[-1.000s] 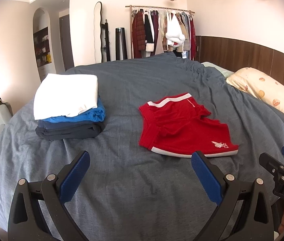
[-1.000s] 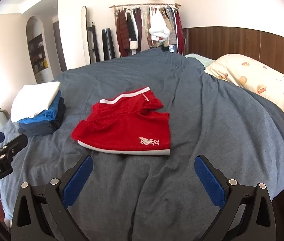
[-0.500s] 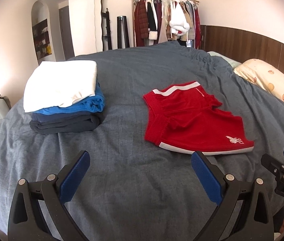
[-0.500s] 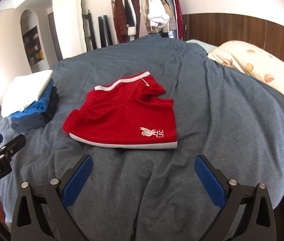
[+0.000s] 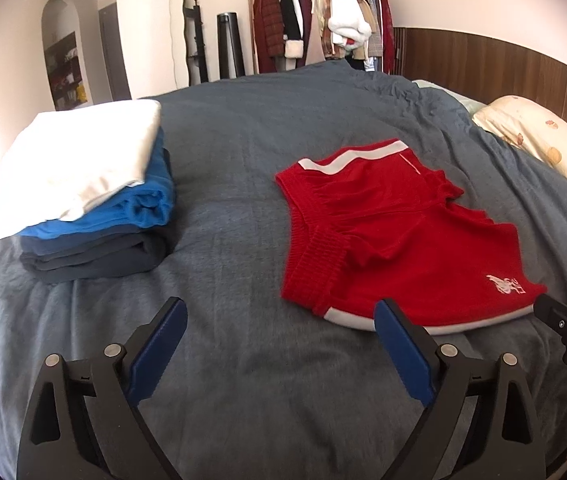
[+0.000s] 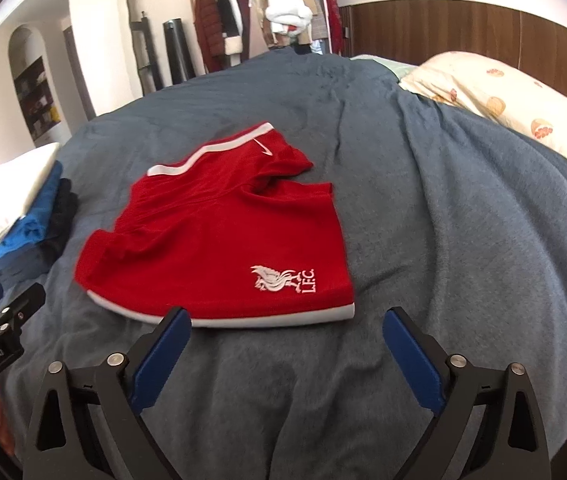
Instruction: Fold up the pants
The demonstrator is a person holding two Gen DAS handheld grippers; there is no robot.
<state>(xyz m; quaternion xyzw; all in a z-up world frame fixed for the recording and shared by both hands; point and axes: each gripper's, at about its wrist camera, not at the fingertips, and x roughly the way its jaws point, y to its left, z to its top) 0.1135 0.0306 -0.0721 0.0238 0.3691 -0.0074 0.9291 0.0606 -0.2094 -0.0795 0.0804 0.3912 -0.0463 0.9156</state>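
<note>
Red shorts (image 5: 395, 236) (image 6: 219, 240) with white trim and a white crest lie rumpled on the grey bedspread (image 5: 263, 140) (image 6: 443, 220), their white hem nearest me. My left gripper (image 5: 279, 316) hovers just short of the hem's left end; its jaws are closing, still wide, with only bedspread between them. My right gripper (image 6: 287, 324) is open, its left fingertip (image 6: 175, 320) at the hem's near edge, nothing gripped. Each view shows the other gripper's tip at its side edge.
A stack of folded clothes (image 5: 83, 192) (image 6: 23, 216), white on blue on dark, sits to the left of the shorts. A patterned pillow (image 5: 543, 144) (image 6: 503, 96) lies at the right. A clothes rack (image 5: 319, 20) stands past the bed.
Both grippers have come forward and down toward the shorts, which now look larger and closer. The left jaws have narrowed slightly.
</note>
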